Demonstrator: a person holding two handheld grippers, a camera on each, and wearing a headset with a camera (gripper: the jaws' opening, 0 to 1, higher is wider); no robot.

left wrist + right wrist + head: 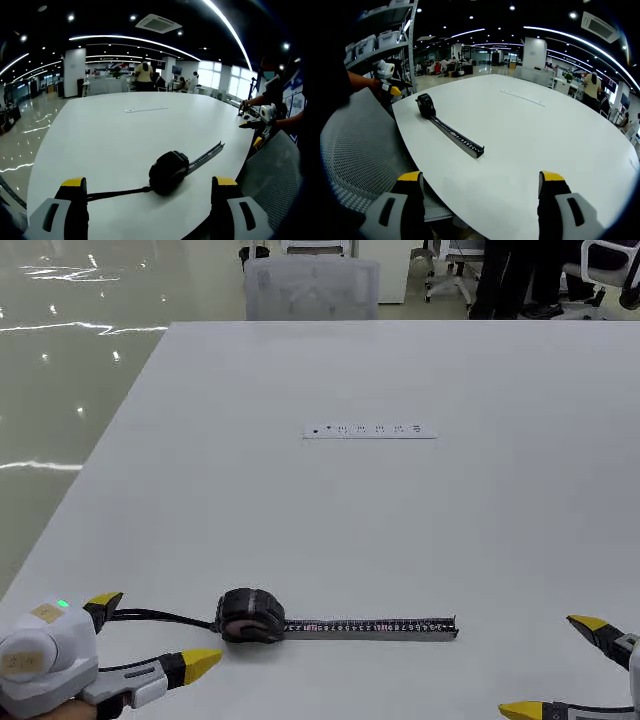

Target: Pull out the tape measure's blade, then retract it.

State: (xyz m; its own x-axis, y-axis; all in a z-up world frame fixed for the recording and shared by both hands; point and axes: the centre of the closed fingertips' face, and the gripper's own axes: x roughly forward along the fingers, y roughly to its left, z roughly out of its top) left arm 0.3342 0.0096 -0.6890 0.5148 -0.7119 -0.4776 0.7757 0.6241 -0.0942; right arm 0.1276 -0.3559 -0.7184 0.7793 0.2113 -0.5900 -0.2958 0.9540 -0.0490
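Right now your left gripper (155, 631) stands wide open and holds nothing, low over the near edge of the table (350, 520). The tape (250, 616) sits on the table just ahead of that gripper, roughly centred between the lines of its two yellow tips but past them, so neither tip touches the case. A black cord (160, 618) trails from the back of the case toward the gripper and ends close to one tip; you cannot tell from these views whether it touches that tip.

The blade (370, 627) is drawn out of the case and lies flat on the table, running away from your left gripper and toward your right gripper (552, 667). Its end stops well short of the right gripper, with bare table between them.

Your right gripper is also spread wide and empty, hanging at the table's near edge. In the right gripper view the blade's end (479, 150) lies ahead of the jaws and a little to their left, and the blade leads off from there to the case (425, 105) at its far end, near your left gripper (387, 82).

Well beyond both grippers, out toward the middle of the table, lies a thin white strip (369, 430) with small dark marks, apart from the tape.
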